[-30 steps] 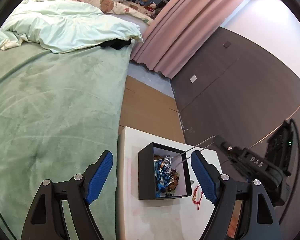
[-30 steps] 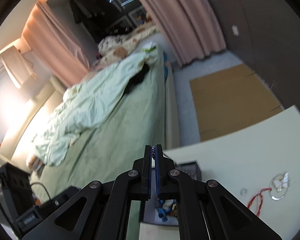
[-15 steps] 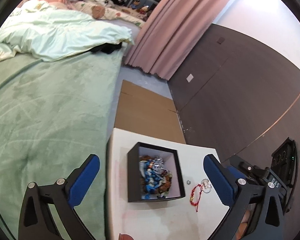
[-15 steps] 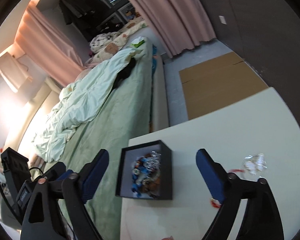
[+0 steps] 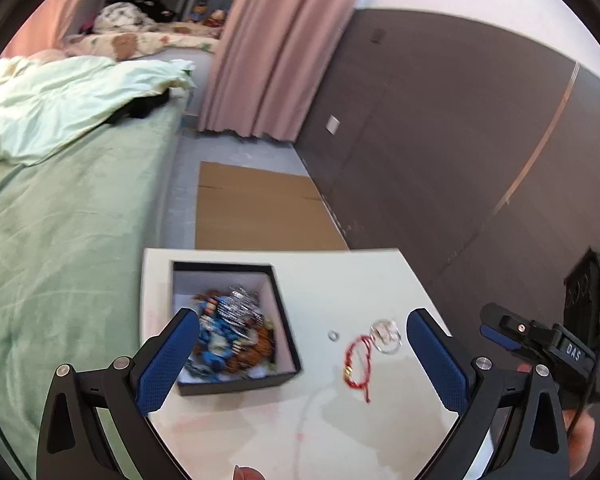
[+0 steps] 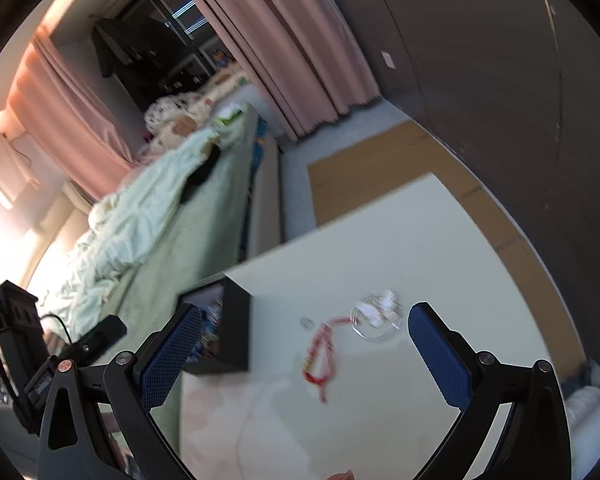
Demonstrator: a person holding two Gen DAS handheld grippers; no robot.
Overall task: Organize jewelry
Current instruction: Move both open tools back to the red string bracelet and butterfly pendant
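Note:
A black open box (image 5: 224, 267) on the white table (image 5: 340, 276) holds a heap of mixed jewelry (image 5: 232, 328). To its right lie a small ring (image 5: 333, 335), a red cord bracelet (image 5: 358, 360) and a clear pouch (image 5: 386, 334). My left gripper (image 5: 303, 316) hangs above the box's right wall, wide open and empty. The jaws of my right gripper (image 6: 305, 311) are opening with nothing held; the ring (image 6: 307, 322), bracelet (image 6: 322, 352) and pouch (image 6: 376, 314) lie on the table below the gap. The box (image 6: 236, 332) sits by its left finger.
A bed with a green blanket (image 5: 60, 220) runs along the table's left edge. Flat cardboard (image 5: 256, 208) lies on the floor beyond the table. A dark wall (image 5: 460, 160) stands at the right, and pink curtains (image 5: 268, 60) hang at the back.
The right gripper went from shut to wide open and drew back from the box. The left gripper opened wider and swung right, so the loose pieces now show between its fingers.

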